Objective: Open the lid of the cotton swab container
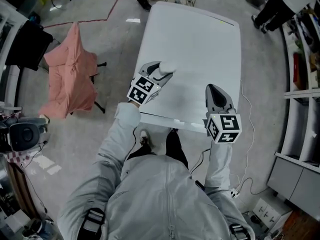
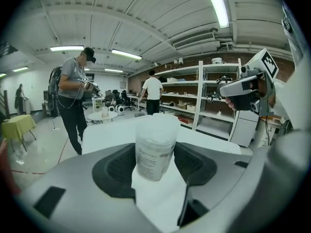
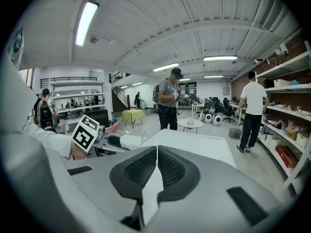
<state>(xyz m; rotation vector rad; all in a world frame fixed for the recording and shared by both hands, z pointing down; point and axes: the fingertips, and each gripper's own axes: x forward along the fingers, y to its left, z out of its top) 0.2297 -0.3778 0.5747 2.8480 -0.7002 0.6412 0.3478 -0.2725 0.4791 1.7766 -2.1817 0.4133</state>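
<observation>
Pale grey jacket (image 1: pixel 165 194); grey left hand-held gripper (image 1: pixel 165 70) and right hand-held gripper (image 1: pixel 214 90), black pads (image 3: pixel 141 171), black-and-white marker cubes (image 1: pixel 223 128).

The print on the container's (image 2: pixel 155 149) label (image 2: pixel 147 160) is coming out too small and blurred to read. Its white lid (image 2: pixel 158 123) is blending into the pale tabletop (image 2: pixel 104 135) behind it, so the lid's edge is not showing clearly. In the head view the left tool (image 1: pixel 162 74) is covering most of the container, leaving only a white end peeking out. There the right tool's (image 1: pixel 215 88) pads are hiding under its own shell, and its marker cube (image 1: pixel 224 127) is covering part of the tabletop's near edge.
</observation>
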